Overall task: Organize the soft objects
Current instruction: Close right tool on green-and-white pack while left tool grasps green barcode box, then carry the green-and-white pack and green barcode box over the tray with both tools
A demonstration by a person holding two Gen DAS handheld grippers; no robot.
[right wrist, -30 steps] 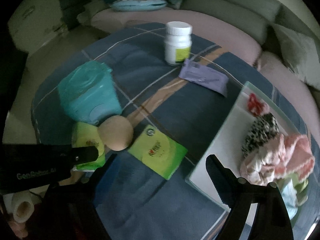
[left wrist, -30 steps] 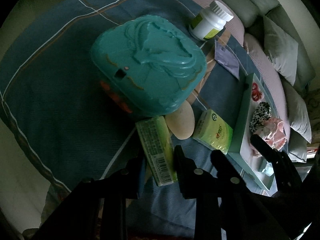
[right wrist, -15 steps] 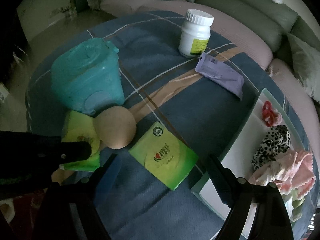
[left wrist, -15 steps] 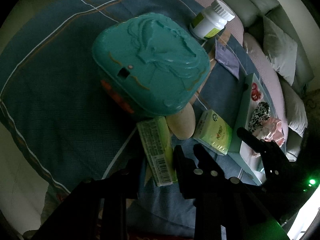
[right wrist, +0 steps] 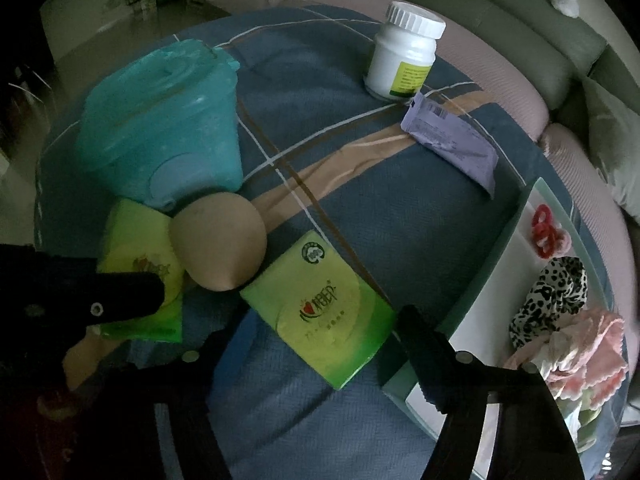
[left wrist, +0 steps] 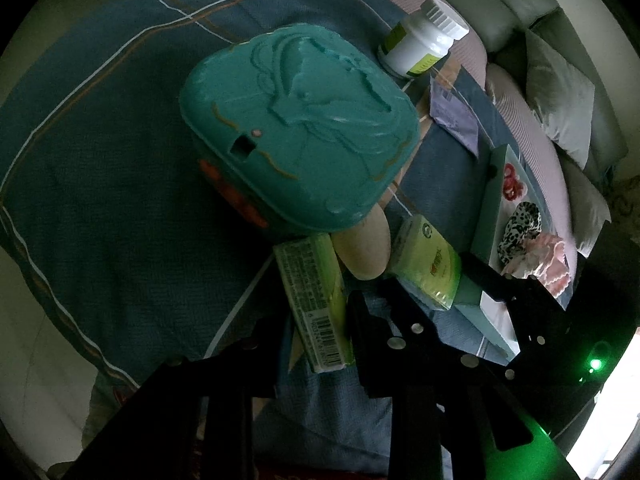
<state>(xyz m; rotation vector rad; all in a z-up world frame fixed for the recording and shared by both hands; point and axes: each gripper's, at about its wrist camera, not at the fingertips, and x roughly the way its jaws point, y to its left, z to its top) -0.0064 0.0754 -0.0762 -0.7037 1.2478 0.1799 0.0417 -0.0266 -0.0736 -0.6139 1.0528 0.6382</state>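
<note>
My left gripper [left wrist: 316, 312] is shut on a green tissue pack [left wrist: 314, 300], which still rests on the blue cloth. The same pack shows at the left of the right wrist view [right wrist: 138, 268]. A beige sponge [right wrist: 218, 242] lies between it and a second green tissue pack [right wrist: 320, 308]. My right gripper [right wrist: 308, 348] is open, its jaws straddling the near end of that second pack. A white tray [right wrist: 484, 320] at the right holds a leopard scrunchie [right wrist: 554, 298], pink cloth [right wrist: 576, 352] and a red hair tie [right wrist: 544, 230].
A teal plastic box [left wrist: 296, 128] stands just beyond the sponge. A white pill bottle [right wrist: 404, 52] and a purple packet [right wrist: 452, 144] lie farther back. Sofa cushions [left wrist: 560, 92] ring the far side of the cloth-covered table.
My right gripper has moved forward and down over the second tissue pack. My left gripper has stayed shut on its pack with little movement.
</note>
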